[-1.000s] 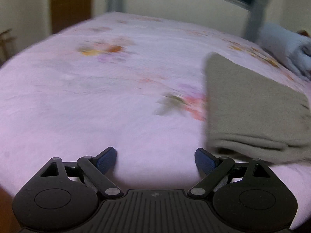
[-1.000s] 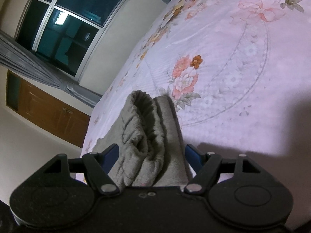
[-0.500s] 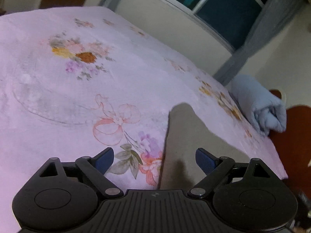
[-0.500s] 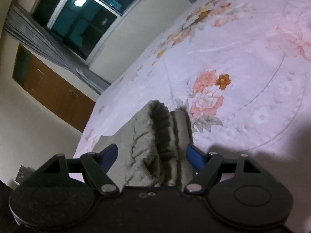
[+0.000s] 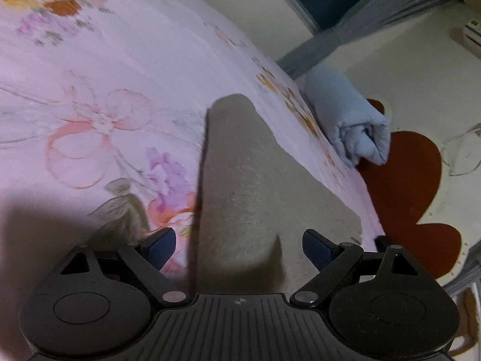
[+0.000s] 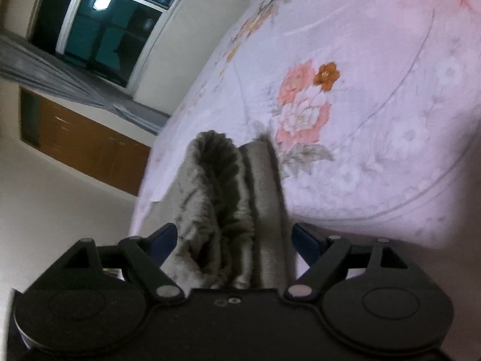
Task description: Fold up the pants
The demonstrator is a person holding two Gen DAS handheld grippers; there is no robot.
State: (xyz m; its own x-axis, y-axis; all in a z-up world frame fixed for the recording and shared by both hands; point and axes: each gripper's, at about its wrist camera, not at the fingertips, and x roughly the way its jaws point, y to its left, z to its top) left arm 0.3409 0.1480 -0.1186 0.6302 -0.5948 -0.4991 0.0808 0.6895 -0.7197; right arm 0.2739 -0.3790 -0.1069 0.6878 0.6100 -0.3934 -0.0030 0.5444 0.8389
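Tongs, left (image 5: 239, 242): spread wide, blue pads (image 5: 314, 244) clear of the cloth; the flat folded grey pants (image 5: 240, 186) lie under and between them, nothing gripped.
Tongs, right (image 6: 233, 239): jaws opening; the bunched, gathered end of the pants (image 6: 222, 198) sits between the blue pads (image 6: 306, 242); the left pad is right beside the cloth, and whether it touches cannot be told; the right pad stands apart from it.
Pants: grey, folded into a long narrow stack on the bed (image 5: 120, 69), near the bed's edge; in the right wrist view the layers stand up in soft ridges.
Bed: covered with a pale pink sheet printed with flowers (image 6: 303, 108).
Blue roll (image 5: 348, 123): a light blue rolled cloth at the bed's far edge, well apart from the pants.
Red shape (image 5: 402, 186): dark red, lobed, on the floor beside the bed.
Room: dark window (image 6: 99, 27), grey curtain (image 6: 57, 81), brown wooden door (image 6: 81, 144).
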